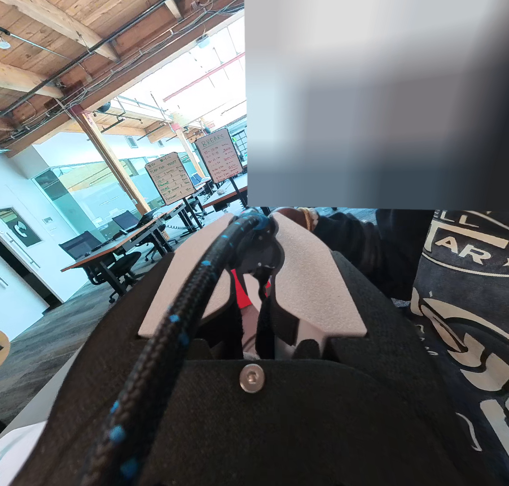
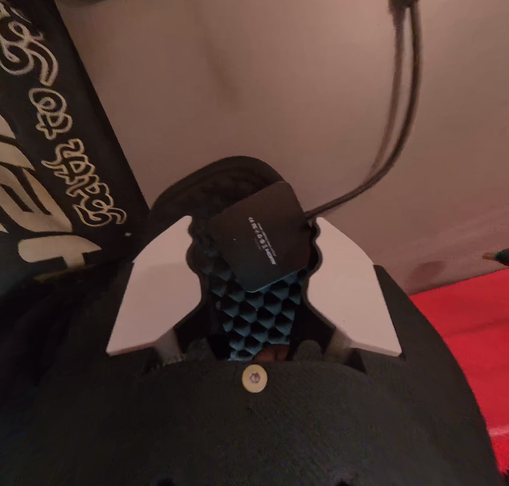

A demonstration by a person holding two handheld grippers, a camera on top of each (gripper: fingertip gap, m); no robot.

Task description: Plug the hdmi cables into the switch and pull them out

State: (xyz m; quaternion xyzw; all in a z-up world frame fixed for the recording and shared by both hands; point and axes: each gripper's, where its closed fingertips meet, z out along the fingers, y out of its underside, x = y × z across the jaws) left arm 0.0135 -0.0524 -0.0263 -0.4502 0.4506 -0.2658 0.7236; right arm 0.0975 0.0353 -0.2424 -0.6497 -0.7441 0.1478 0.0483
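Left claw is pinching black cable w/ blue flecks near its plug, raised off table. Right claw is clamping small black switch, thin wires trailing far right.

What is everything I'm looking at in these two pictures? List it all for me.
HDMI cable: one, black braided with blue flecks, plug end pinched in the left gripper, running back over it.
Switch: one, small black box, tilted, clamped in the right gripper.
Thin cables: two, dark, running from the switch across the table.
Table: one, pale, under the switch.
Red mat: one, on the table, lower right.
Whiteboards: two, on stands, mid-room.
Desks: several, with black chairs, behind.
Ceiling: wooden beams, above.
Person's shirt: dark with cream print, right.
Left gripper: black, white fingers.
Right gripper: black, white fingers, blue-green pads.
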